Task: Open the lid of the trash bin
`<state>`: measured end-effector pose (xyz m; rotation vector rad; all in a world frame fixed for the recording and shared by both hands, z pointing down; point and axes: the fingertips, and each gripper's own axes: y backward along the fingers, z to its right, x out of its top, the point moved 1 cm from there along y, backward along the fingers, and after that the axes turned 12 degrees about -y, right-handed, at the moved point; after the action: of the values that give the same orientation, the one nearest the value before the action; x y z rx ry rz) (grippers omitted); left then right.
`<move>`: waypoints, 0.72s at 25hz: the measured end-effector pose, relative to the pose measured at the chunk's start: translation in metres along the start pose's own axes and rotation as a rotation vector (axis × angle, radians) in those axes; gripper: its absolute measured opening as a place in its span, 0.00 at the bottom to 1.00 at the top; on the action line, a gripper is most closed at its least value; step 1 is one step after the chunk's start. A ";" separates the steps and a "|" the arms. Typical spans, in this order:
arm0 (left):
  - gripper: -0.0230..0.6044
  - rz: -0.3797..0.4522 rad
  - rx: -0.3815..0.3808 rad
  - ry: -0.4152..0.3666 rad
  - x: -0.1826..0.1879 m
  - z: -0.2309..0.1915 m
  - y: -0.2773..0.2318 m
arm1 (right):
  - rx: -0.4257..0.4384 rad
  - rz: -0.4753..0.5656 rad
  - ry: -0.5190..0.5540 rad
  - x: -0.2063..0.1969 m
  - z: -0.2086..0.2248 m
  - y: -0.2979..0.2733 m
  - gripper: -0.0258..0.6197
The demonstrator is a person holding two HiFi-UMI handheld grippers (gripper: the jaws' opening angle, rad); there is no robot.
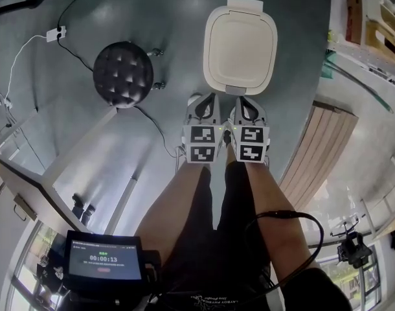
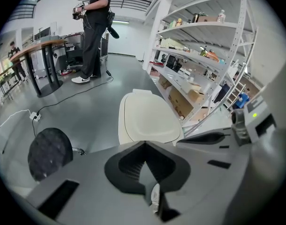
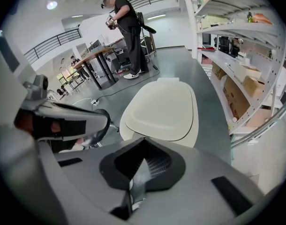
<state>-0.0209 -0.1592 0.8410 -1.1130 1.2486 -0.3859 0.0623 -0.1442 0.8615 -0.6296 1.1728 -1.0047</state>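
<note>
Trash bin [image 1: 240,43] sits upper centre of frame, lid [image 3: 161,108] down flat. Left gripper [image 1: 209,101] and right gripper [image 1: 248,102] are side by side just below its front edge. Both jaw pairs are closed tip to tip, holding nothing. Black stool [image 1: 123,74] upper left, apart from bin.

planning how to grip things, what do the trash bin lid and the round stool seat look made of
Trash bin lid: looks like hard moulded plastic, cream, smooth satin finish; rounded corners and soft even sheen. Stool seat: probably black leather or vinyl over padding; tufted dimples catch small highlights.
</note>
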 end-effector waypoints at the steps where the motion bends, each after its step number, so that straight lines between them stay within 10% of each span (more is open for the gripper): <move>1: 0.03 -0.005 -0.001 -0.002 -0.002 0.000 -0.001 | 0.000 -0.007 -0.008 0.001 -0.001 -0.004 0.04; 18: 0.03 -0.045 -0.005 0.004 -0.022 -0.002 -0.005 | -0.074 -0.115 -0.001 -0.006 0.002 -0.031 0.04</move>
<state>-0.0279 -0.1456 0.8578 -1.1470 1.2307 -0.4194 0.0545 -0.1528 0.8910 -0.7633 1.1884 -1.0613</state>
